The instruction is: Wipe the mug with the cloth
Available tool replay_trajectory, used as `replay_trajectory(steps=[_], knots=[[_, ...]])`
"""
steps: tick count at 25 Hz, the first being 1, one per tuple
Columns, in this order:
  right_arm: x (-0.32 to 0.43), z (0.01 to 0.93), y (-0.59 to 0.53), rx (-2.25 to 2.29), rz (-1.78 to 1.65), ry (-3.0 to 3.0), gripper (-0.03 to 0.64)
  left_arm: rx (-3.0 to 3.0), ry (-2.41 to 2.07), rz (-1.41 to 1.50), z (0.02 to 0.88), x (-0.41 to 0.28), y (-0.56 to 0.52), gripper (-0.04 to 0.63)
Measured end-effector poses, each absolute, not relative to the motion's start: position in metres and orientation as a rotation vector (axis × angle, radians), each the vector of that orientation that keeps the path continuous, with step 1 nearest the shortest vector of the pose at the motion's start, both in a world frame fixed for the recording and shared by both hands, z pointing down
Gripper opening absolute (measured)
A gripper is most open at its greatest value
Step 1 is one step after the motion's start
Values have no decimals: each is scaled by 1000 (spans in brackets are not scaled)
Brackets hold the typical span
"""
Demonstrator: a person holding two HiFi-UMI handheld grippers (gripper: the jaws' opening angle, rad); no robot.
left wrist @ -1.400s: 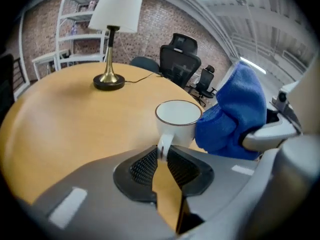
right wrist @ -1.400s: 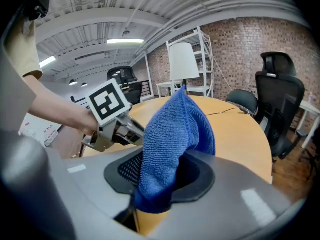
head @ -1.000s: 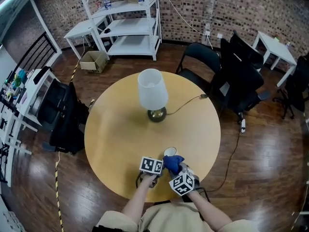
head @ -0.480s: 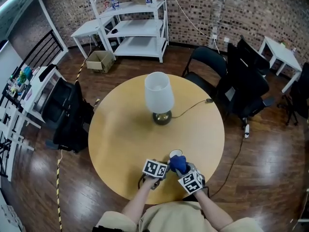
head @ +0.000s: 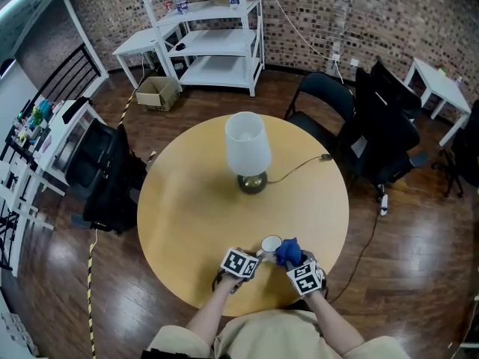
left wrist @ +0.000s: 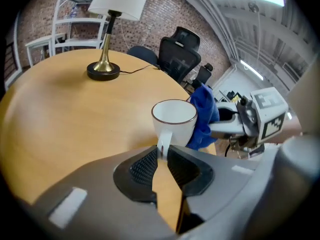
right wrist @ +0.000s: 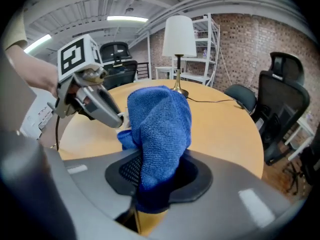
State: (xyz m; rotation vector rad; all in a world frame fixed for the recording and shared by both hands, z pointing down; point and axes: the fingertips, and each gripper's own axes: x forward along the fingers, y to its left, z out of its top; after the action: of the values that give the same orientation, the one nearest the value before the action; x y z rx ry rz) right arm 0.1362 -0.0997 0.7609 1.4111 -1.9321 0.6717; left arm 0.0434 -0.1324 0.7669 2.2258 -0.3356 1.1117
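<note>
A white mug [left wrist: 173,121] with a dark rim stands upright near the round table's front edge, also seen from above as the mug [head: 270,244]. My left gripper [left wrist: 162,153] is shut on the mug's handle. A blue cloth [right wrist: 159,129] is bunched between the jaws of my right gripper [right wrist: 156,168], which is shut on it. The cloth [left wrist: 203,115] presses against the mug's right side. In the head view the cloth [head: 289,252] sits just right of the mug, with the left gripper [head: 247,261] to the mug's left and the right gripper [head: 297,268] behind the cloth.
A lamp [head: 248,148] with a white shade stands mid-table, its cord running off to the right. The wooden table [head: 187,215] is round. Black office chairs [head: 378,133] stand to the right, a white shelf unit [head: 209,28] at the back.
The blue cloth and right gripper have shifted from over the mug to its right side, so the mug's open mouth now shows. The left gripper keeps its hold.
</note>
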Motion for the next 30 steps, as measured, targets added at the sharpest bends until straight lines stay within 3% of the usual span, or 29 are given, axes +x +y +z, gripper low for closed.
replay_trajectory(steps=[22, 30], knots=[[146, 772, -114, 1075, 598, -2026, 118, 2612, -113, 1566, 764, 49, -140, 57], [125, 775, -111, 764, 520, -2126, 118, 2698, -155, 1684, 772, 45, -151, 55]])
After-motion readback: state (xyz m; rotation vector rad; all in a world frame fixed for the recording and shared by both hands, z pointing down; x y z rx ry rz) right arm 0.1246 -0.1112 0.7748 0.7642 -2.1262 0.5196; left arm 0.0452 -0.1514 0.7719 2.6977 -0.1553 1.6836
